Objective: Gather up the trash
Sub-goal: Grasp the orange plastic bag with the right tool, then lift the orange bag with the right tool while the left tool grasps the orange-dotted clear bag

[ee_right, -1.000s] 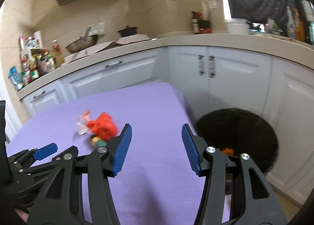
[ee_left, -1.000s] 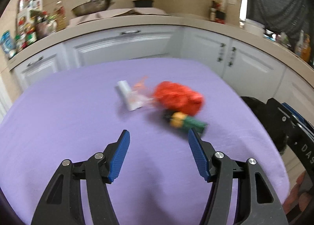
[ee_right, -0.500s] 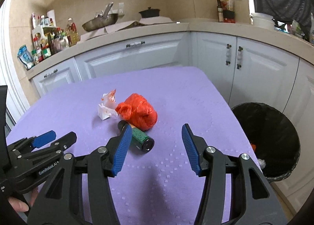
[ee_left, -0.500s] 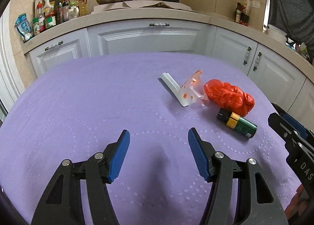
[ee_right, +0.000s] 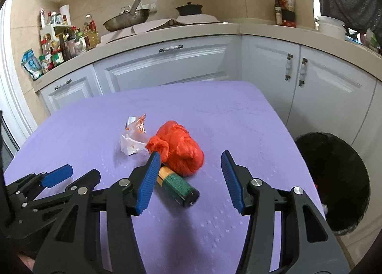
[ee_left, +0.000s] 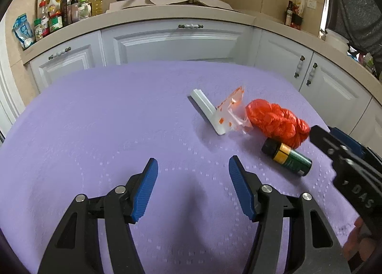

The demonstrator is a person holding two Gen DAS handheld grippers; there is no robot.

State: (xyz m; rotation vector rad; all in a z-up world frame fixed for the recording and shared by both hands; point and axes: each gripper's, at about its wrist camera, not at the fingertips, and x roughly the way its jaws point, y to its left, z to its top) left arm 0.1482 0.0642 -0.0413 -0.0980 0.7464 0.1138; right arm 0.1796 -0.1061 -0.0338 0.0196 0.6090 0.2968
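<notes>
Left wrist view: left gripper [ee_left: 193, 170] jaws apart, nothing between them, over bare purple tablecloth [ee_left: 95, 130]. Trash sits ahead and to the right in one cluster: white wrapper [ee_left: 214, 114] with orange print, crumpled red plastic bag [ee_left: 277, 124] touching it on the right, green-and-gold battery [ee_left: 287, 159] lying on its side just in front of the bag. Right gripper [ee_left: 334, 142] pokes in from the right edge, tips near the bag and battery; a fingertip shows bottom right. Right wrist view: right gripper [ee_right: 188, 176] jaws apart, empty, framing the red plastic bag [ee_right: 181, 152] and battery [ee_right: 177, 186], not touching either as far as visible. White wrapper [ee_right: 133, 137] left of bag. Left gripper [ee_right: 69, 174] low at left, apart. Black-lined trash bin [ee_right: 334, 178] on the floor right of the table, beside white cabinets [ee_right: 322, 87].
</notes>
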